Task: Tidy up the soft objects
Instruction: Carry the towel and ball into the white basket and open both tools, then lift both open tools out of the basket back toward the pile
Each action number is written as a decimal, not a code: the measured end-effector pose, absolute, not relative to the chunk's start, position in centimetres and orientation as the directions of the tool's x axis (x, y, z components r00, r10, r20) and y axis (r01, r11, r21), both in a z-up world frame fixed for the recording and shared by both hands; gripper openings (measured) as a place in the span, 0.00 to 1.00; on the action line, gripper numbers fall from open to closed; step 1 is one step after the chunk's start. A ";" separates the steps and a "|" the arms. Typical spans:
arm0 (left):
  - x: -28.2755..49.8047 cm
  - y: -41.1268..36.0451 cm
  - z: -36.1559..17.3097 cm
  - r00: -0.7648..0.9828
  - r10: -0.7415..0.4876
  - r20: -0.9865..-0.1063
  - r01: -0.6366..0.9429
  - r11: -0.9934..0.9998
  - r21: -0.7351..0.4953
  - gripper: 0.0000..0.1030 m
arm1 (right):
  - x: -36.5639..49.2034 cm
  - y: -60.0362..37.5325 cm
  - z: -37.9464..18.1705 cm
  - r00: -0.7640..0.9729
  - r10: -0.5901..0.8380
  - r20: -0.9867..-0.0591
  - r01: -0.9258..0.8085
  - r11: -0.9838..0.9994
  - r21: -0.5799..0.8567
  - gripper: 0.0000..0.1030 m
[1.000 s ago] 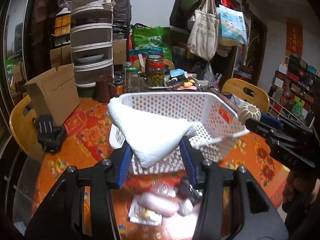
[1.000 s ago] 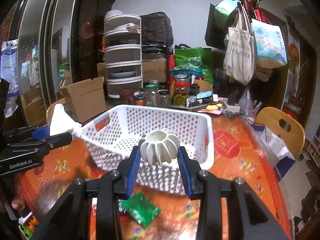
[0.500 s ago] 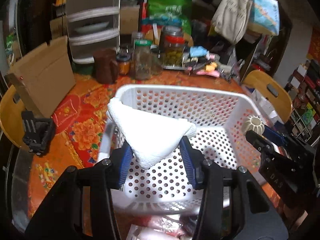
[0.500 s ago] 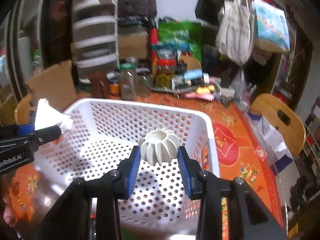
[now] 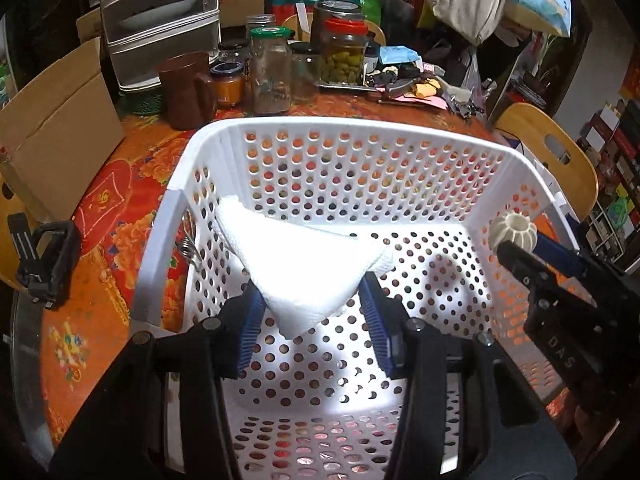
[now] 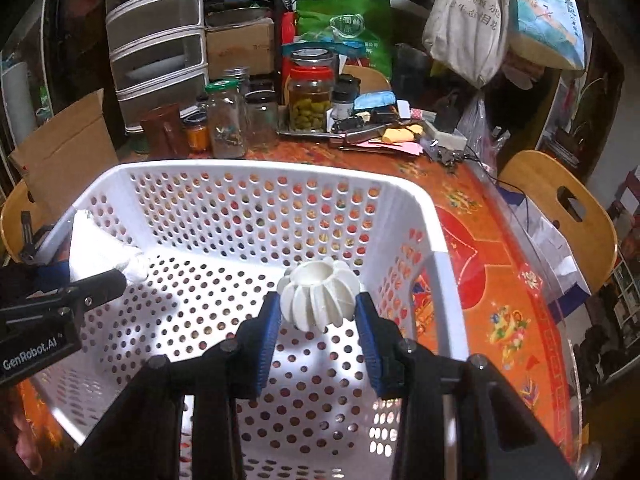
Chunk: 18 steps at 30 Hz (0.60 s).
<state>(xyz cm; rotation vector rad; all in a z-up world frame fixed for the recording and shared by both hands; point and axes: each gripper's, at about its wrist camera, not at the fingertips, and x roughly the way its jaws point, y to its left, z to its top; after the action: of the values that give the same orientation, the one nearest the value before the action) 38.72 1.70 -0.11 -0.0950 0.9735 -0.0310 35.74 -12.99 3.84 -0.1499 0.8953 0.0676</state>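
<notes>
My left gripper [image 5: 312, 312] is shut on a folded white cloth [image 5: 296, 264] and holds it inside the white perforated basket [image 5: 340, 128], above its floor near the left wall. My right gripper [image 6: 318, 320] is shut on a white ribbed soft ball [image 6: 318, 300], held over the basket [image 6: 256, 170] near its right wall. The ball [image 5: 514, 230] and right gripper show at the right in the left wrist view. The cloth [image 6: 100, 252] and left gripper show at the left in the right wrist view.
The basket sits on an orange patterned table [image 6: 500, 300]. Behind it stand glass jars [image 5: 272, 72], a brown mug [image 5: 186, 90] and a stack of trays [image 5: 160, 20]. A cardboard box [image 5: 56, 128] is at left, a black clip [image 5: 44, 264] beside it. Wooden chairs [image 6: 560, 200] flank the table.
Both grippers moved forward and down from in front of the basket to inside it, carrying the cloth and the ball. The packets on the table in front dropped out of view.
</notes>
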 end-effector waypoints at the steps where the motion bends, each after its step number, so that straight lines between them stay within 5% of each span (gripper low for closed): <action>1: 38.7 1.7 -0.2 0.562 -0.068 -0.824 -0.015 0.996 -0.092 0.43 | 35.7 -13.1 3.9 0.623 0.001 -0.782 -0.122 0.988 -0.096 0.36; 14: 38.2 1.0 0.1 0.577 -0.105 -0.810 0.018 0.993 -0.115 0.63 | 35.2 -13.4 4.3 0.640 0.014 -0.769 -0.111 0.991 -0.074 0.38; 18: 37.8 0.7 0.7 0.596 -0.095 -0.797 0.018 0.994 -0.105 0.75 | 34.6 -13.4 4.9 0.658 0.007 -0.753 -0.108 0.991 -0.085 0.49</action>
<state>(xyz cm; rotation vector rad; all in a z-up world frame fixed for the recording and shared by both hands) 37.78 0.70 0.71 -0.0886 0.9300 -0.0659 34.56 -13.41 4.93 -0.1262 0.8514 0.0648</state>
